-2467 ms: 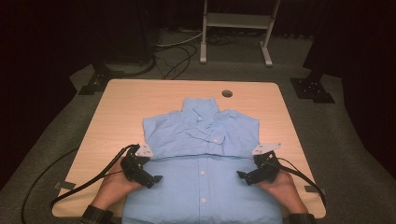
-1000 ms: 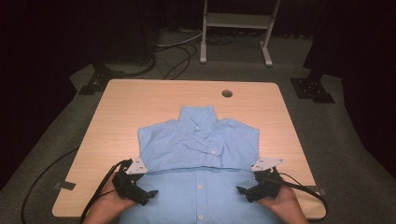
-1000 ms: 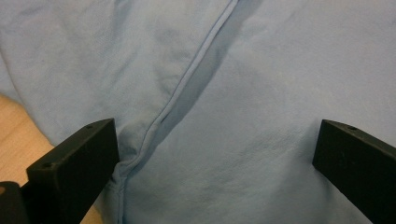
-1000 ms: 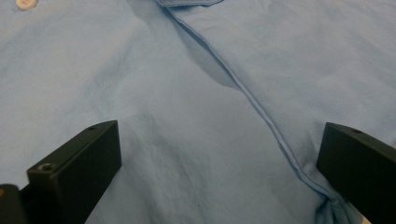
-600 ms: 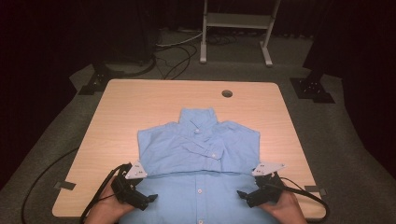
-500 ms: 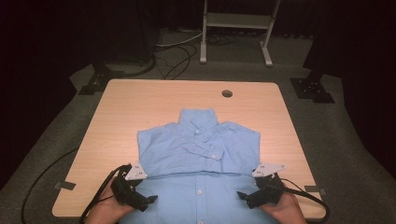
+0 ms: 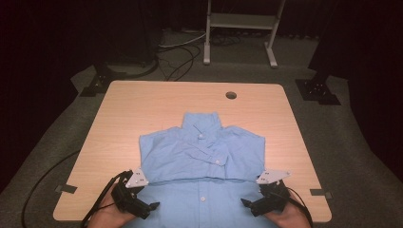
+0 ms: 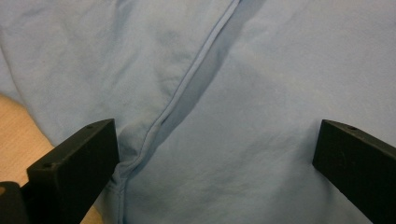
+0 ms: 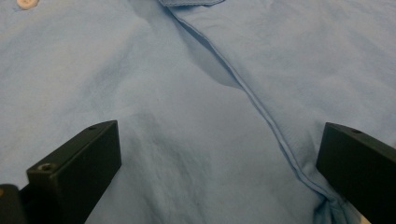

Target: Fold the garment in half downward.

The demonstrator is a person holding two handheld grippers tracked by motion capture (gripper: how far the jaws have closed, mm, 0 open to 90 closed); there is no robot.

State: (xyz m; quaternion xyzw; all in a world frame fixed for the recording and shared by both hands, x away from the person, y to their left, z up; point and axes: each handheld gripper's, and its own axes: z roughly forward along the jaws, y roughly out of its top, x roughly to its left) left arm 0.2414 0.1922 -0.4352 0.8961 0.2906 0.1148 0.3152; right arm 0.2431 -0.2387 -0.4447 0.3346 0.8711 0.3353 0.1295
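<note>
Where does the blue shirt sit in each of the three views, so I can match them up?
High view: blue shirt lies folded at the table's near middle.
Left gripper view: its cloth spreads between the open fingers.
Right gripper view: cloth again spans the frame.
Shared landmark: the folded edge seam running across the shirt.

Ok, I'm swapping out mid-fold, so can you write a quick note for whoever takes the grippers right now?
Left gripper: open, jaws apart over the shirt's near left part, holding nothing.
Right gripper: open, likewise at the near right.
Shirt lies on the table, collar far, buttoned front up, one fold edge across it between the grippers.
Left: grasp the near part and finish folding, I'd judge.
</note>
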